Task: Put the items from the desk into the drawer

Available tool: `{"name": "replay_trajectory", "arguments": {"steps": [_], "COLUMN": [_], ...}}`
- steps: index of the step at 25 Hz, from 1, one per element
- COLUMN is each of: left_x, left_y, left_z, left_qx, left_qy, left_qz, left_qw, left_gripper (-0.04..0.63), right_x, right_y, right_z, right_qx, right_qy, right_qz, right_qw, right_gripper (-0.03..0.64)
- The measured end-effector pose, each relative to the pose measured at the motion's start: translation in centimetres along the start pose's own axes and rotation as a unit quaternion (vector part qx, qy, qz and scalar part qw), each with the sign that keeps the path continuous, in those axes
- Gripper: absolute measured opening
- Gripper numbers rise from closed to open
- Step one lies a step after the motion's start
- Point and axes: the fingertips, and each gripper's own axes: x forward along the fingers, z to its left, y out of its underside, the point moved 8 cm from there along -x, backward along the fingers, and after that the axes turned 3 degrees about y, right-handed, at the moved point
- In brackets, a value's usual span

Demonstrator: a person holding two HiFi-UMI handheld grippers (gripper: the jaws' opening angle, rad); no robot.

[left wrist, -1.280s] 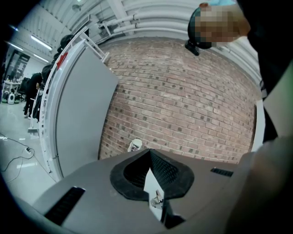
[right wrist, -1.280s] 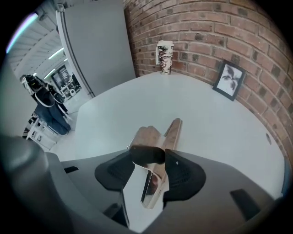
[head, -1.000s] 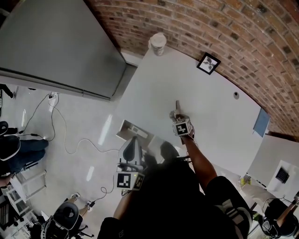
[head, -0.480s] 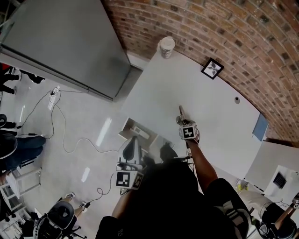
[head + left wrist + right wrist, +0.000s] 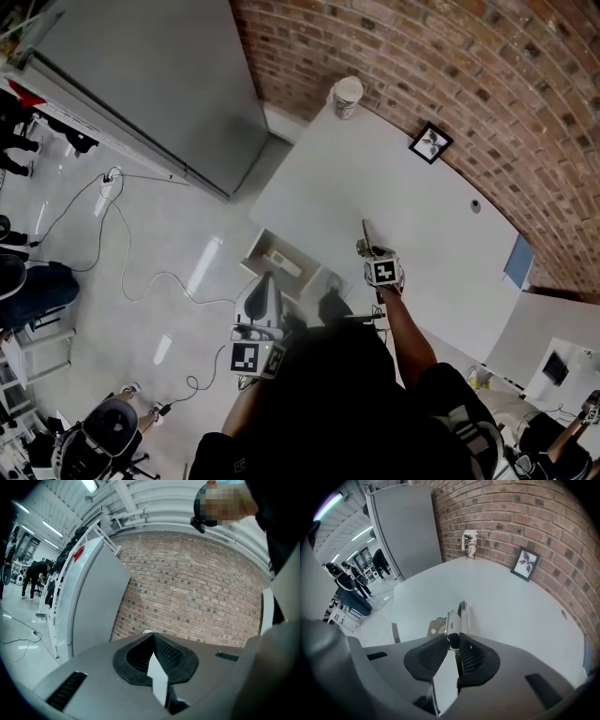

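Now: pick-up step, just made. R gripper [image 5: 368, 250] pinches a metal tool [image 5: 364, 228] by its near end over the desk [image 5: 319, 178], pointing steeply down. In the R gripper view the pads [image 5: 472, 654] press on the tool's stem, w/ the rest sticking out ahead of the tips. Whether the tool is fully clear of the desk can't be told. L gripper [image 5: 267, 281] hangs beside the drawer [image 5: 255, 246], jaws pressed together on nothing, aimed approx. level at the brick wall. Drawer is pulled out from the desk's near edge, w/ a white item [image 5: 281, 262] inside. Left on the desk: cup [image 5: 347, 97] at the far corner, picture [image 5: 430, 142] by the wall, small dark thing [image 5: 475, 205], all well apart.

Next (judgement): carry the tool to the drawer, which lies left of the R gripper in the head view. Bring it above the open box, lower it, then spread the jaws. Grip is at one end only, so the tool may swing or slip; keep the squeeze on & move smoothly. L gripper is near the drawer and should keep out of the path.

Vs. earlier frames: R jaws have just been closing, tool between them. Head view has swung, so cup & picture sit further right and lower in frame. R gripper is approx. where it was relative to the picture; L gripper still by the drawer, which was open already.
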Motion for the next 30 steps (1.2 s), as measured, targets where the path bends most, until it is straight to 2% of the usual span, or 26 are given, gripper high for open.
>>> {"name": "replay_trajectory", "arguments": {"steps": [6, 11, 15, 18, 22, 27, 30], "left_x": [-2.0, -4.6, -6.5, -8.2, -10.2, -12.6, -13.5], "left_y": [-0.8, 0.0, -0.2, 0.0, 0.5, 1.2, 1.8], "left_z": [0.9, 2.7, 4.2, 5.3, 6.8, 8.5, 9.5], "left_qx": [-0.026, -0.017, -0.027, -0.031, -0.030, -0.035, -0.045], "left_qy": [-0.014, -0.030, -0.039, -0.047, -0.058, -0.075, -0.086], "left_qz": [-0.034, -0.029, -0.038, -0.038, -0.028, -0.019, -0.015], "left_qw": [0.9990, 0.9990, 0.9981, 0.9977, 0.9975, 0.9964, 0.9952], "left_gripper": [0.003, 0.003, 0.003, 0.003, 0.003, 0.003, 0.003], "right_x": [-2.2, -3.8, -5.1, -5.8, -6.5, -5.5, -3.4], "right_y": [-0.4, -0.8, -1.3, -1.4, -1.0, 0.4, 1.7], "right_z": [2.3, 5.8, 9.8, 13.7, 19.3, 24.6, 26.4], "right_qx": [-0.018, -0.041, -0.071, -0.108, -0.169, -0.225, -0.246], "right_qy": [-0.019, -0.047, -0.075, -0.103, -0.145, -0.180, -0.183], "right_qz": [-0.021, -0.040, -0.057, -0.063, -0.066, -0.044, -0.023], "right_qw": [0.999, 0.997, 0.993, 0.987, 0.973, 0.957, 0.952], "right_gripper": [0.069, 0.069, 0.069, 0.068, 0.067, 0.067, 0.067]}}
